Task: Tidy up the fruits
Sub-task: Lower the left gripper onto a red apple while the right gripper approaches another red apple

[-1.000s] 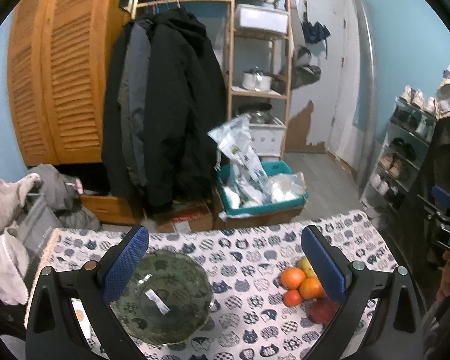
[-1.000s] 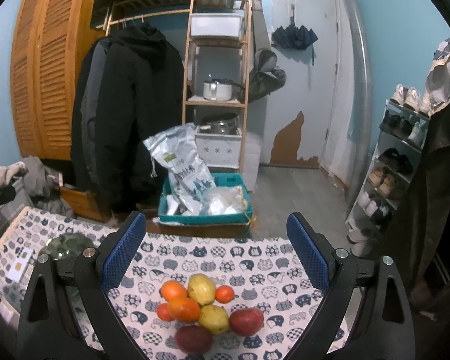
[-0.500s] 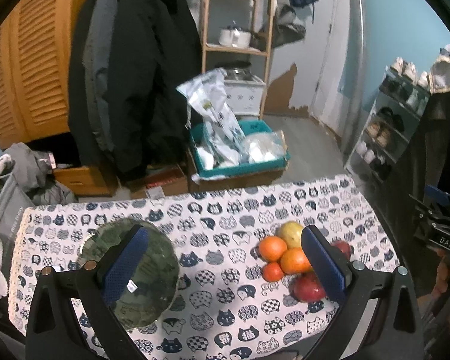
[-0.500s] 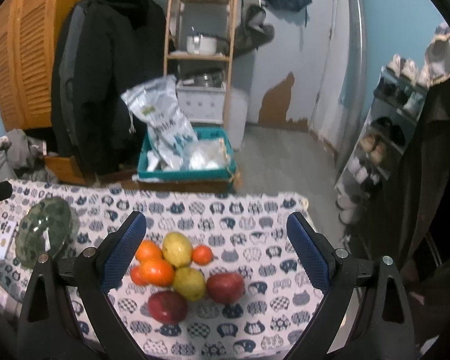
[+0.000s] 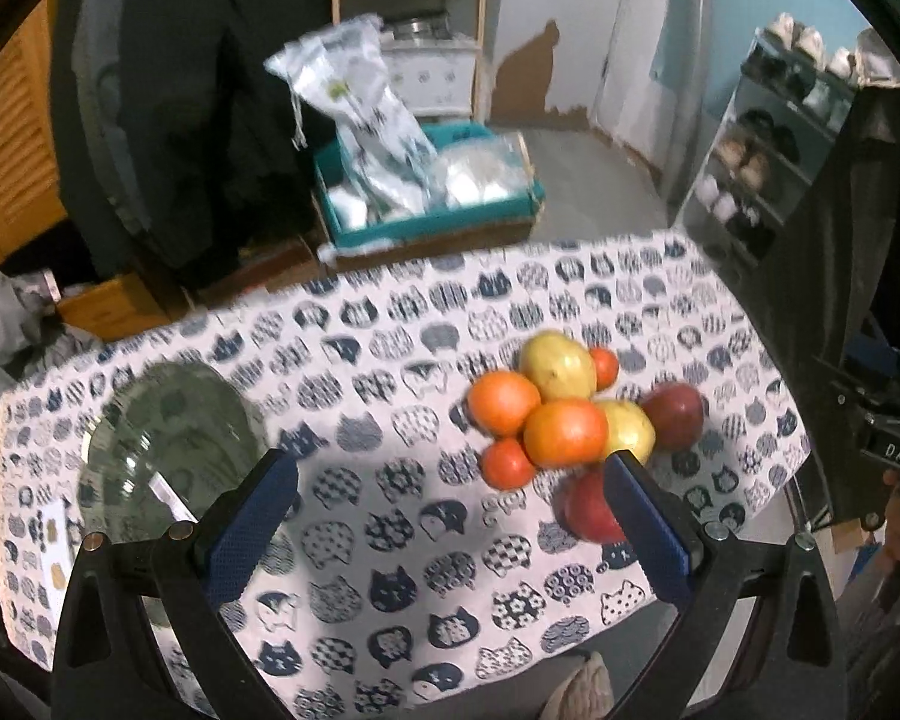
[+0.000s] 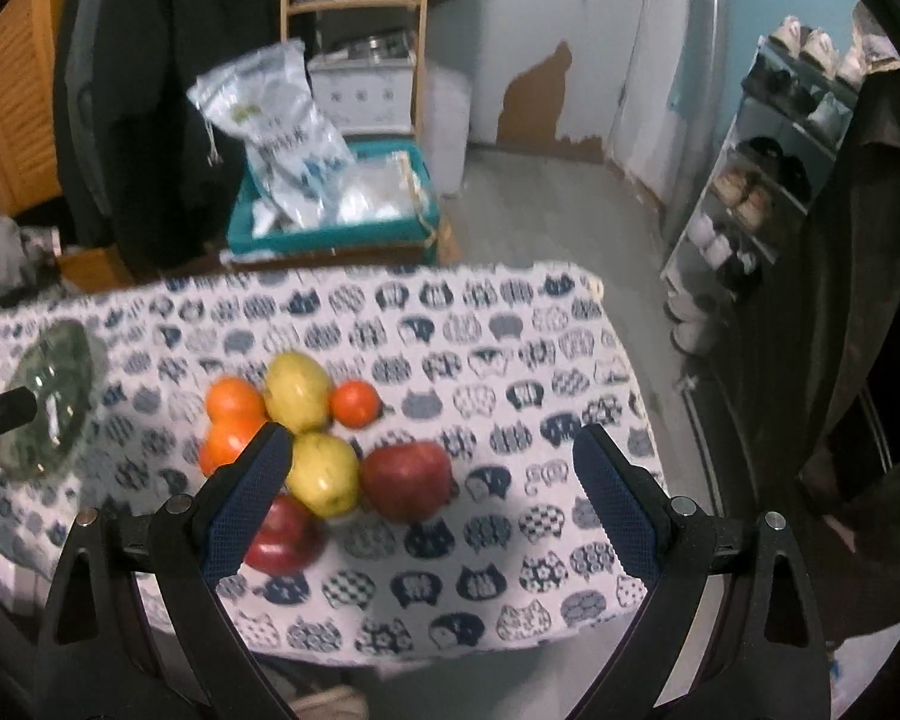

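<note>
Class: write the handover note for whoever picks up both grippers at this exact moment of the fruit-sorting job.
Left tongs: open, empty, above the table between bowl and fruit.
Right tongs: open, empty, above the fruit pile.
Glass bowl: on the table's left side, no fruit in it.
Fruit: all clustered on the right: two yellow, two red, two large orange, two small orange.
Done: nothing moved yet.
Left: every piece still needs sorting, probably into the bowl.
</note>
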A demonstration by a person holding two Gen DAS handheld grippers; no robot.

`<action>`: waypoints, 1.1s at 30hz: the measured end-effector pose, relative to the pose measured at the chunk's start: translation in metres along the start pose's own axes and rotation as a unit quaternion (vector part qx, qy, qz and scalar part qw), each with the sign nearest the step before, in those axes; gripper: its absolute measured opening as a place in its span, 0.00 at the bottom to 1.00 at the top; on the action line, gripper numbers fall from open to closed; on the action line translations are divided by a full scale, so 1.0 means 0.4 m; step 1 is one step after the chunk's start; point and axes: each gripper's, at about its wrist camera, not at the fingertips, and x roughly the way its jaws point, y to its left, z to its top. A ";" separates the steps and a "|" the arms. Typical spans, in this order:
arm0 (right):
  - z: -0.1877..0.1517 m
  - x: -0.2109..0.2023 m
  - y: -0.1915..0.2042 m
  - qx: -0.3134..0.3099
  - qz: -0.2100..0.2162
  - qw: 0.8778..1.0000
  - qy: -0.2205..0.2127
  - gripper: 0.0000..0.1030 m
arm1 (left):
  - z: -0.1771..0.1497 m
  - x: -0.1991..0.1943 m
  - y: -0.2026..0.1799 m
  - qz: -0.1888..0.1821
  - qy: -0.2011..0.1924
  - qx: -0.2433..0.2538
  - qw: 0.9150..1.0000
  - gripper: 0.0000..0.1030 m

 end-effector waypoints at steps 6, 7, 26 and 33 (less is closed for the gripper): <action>-0.043 0.064 -0.010 -0.001 0.003 0.999 0.047 0.90 | -0.027 0.085 -0.042 -0.009 0.051 -0.005 0.999 0.99; -0.049 0.074 -0.012 0.000 0.003 0.999 0.053 0.90 | -0.032 0.095 -0.048 -0.010 0.058 -0.005 0.998 0.99; -0.151 0.241 -0.056 0.024 0.003 0.989 0.147 0.90 | -0.114 0.287 -0.205 -0.009 0.169 -0.023 0.985 0.99; -0.169 0.257 -0.089 0.039 0.001 0.988 0.152 0.90 | -0.113 0.342 -0.247 -0.008 0.188 -0.026 0.982 0.99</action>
